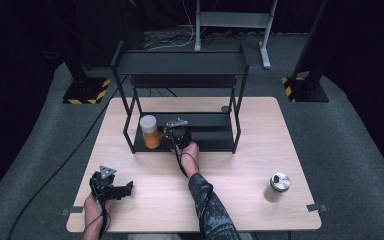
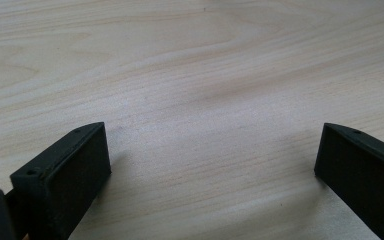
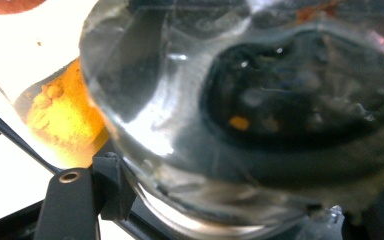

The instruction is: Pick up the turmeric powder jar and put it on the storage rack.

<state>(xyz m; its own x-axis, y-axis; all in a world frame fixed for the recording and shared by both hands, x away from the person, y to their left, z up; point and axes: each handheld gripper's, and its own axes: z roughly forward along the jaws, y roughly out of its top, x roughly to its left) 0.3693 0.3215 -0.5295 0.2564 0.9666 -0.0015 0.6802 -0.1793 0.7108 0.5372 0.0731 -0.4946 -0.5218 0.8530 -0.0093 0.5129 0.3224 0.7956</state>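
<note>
R fingers (image 1: pixel 176 134) clamped on clear jar (image 3: pixel 260 125) at rack's lower shelf (image 1: pixel 210 134) beside orange jar (image 1: pixel 150 132); L fingers (image 1: pixel 126 189) wide open, idle; I'd say steel-lid jar (image 1: pixel 277 187) still left near counter's front-right corner.

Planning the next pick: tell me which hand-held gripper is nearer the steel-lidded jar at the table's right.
Right. The right hand-held gripper is at the shelf, up-left of the steel-lidded jar; the left hand-held gripper sits near the table's far-left edge.

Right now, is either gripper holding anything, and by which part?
The right gripper is shut on a clear jar on the rack's lower shelf; the gripped part cannot be told. The left gripper holds nothing.
</note>
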